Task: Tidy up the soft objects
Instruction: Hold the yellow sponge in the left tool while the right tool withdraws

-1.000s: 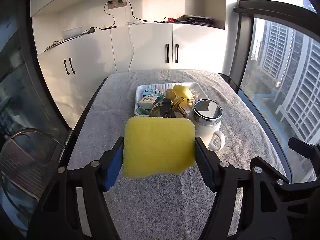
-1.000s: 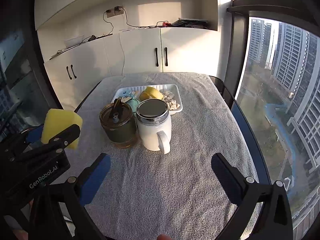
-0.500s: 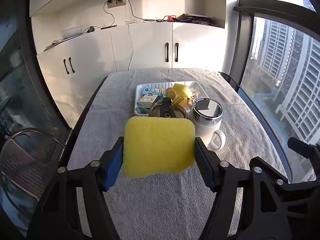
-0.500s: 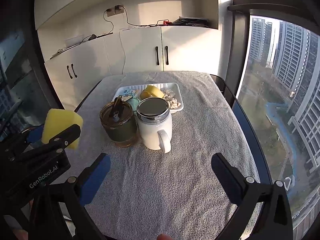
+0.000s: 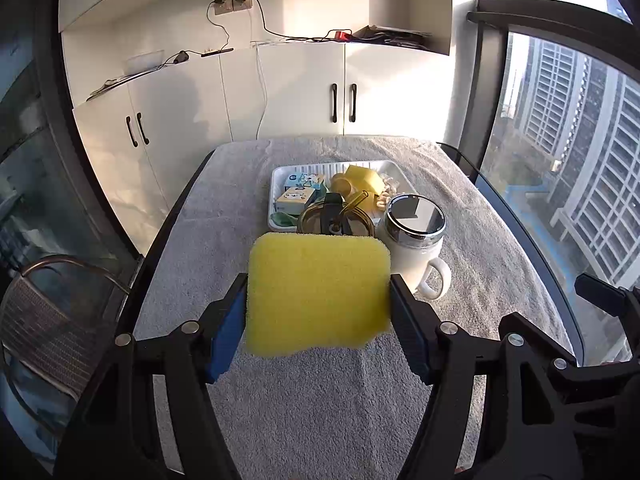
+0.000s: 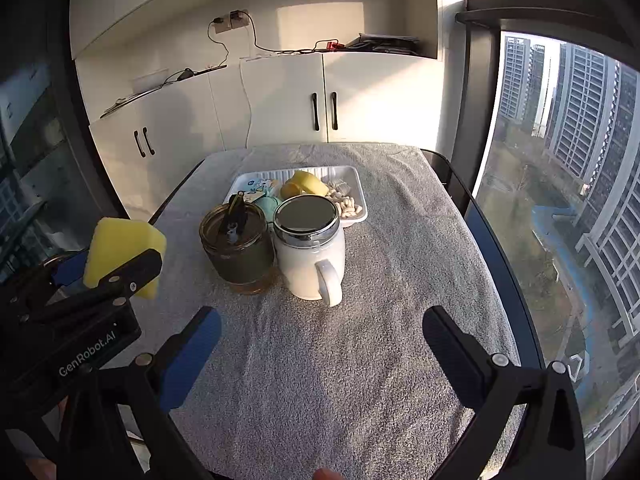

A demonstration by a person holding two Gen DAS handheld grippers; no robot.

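My left gripper holds the yellow sponge squeezed flat between its two blue pads, one pad pressing each short side. The sponge hangs above the grey towel that covers the table, clear of the cloth, with its broad face turned toward my left camera. The gripper tilts downward toward the table's middle. From my right camera the same sponge shows at about nine o'clock, pinched in the black fingers and well off to the side of the jars.

My right gripper hovers over the bare towel with its jaws spread wide and nothing between them. It also tilts downward, aimed at the near half of the table. A fingertip of the hand holding it peeks in at six o'clock of the right view.

Straight ahead at twelve o'clock stand a white mug with a chrome lid and, touching its left side, a dark glass jar with a clip lid. Just behind them sits a white tray holding another yellow sponge piece, small printed packets and some pale small pieces I cannot identify. In the left view the held sponge hides the lower part of the jar.
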